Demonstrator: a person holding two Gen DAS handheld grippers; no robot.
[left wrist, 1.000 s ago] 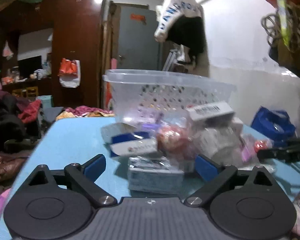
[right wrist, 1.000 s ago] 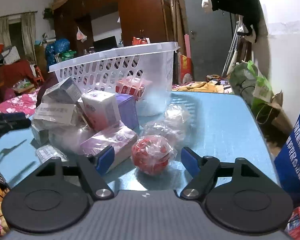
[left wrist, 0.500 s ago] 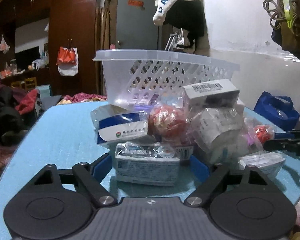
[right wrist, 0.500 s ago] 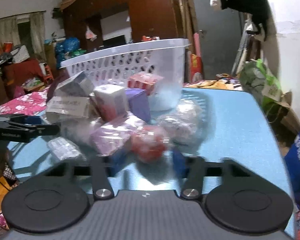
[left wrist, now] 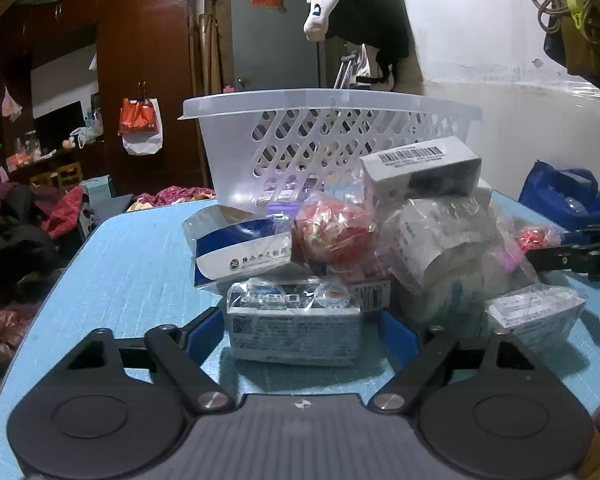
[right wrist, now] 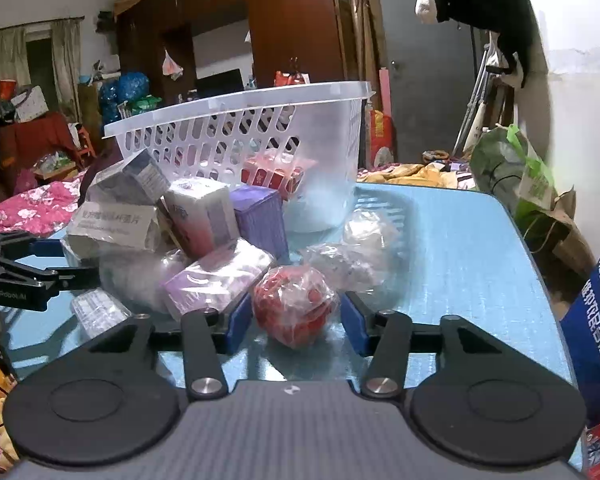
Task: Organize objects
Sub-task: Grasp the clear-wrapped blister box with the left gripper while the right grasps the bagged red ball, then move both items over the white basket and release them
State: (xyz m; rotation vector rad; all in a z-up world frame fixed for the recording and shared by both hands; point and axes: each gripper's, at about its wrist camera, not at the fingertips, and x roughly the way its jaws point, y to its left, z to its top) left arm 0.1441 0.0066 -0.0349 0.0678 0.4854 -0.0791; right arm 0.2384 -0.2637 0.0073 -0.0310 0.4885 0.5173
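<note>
A pile of wrapped boxes and bags lies on the blue table [left wrist: 140, 264] in front of a white plastic basket [left wrist: 332, 136]. My left gripper [left wrist: 300, 332] is open, its blue pads on either side of a grey wrapped box [left wrist: 294, 330] at the pile's front; whether they touch it is unclear. My right gripper [right wrist: 296, 320] is open around a red ball in clear wrap [right wrist: 294, 306]. The basket [right wrist: 240, 128] holds a red box [right wrist: 276, 172]. The left gripper shows at the right wrist view's left edge [right wrist: 16, 272].
The pile includes a blue-and-white box [left wrist: 240, 252], a barcode box [left wrist: 420, 168], purple boxes [right wrist: 220, 276] and clear bags [right wrist: 352, 256]. A blue bag [right wrist: 596, 320] stands off the table's right edge. Cluttered furniture and clothes surround the table.
My left gripper has come forward and down so the grey box sits between its pads. My right gripper has moved forward around the red ball, with the pads closer together.
</note>
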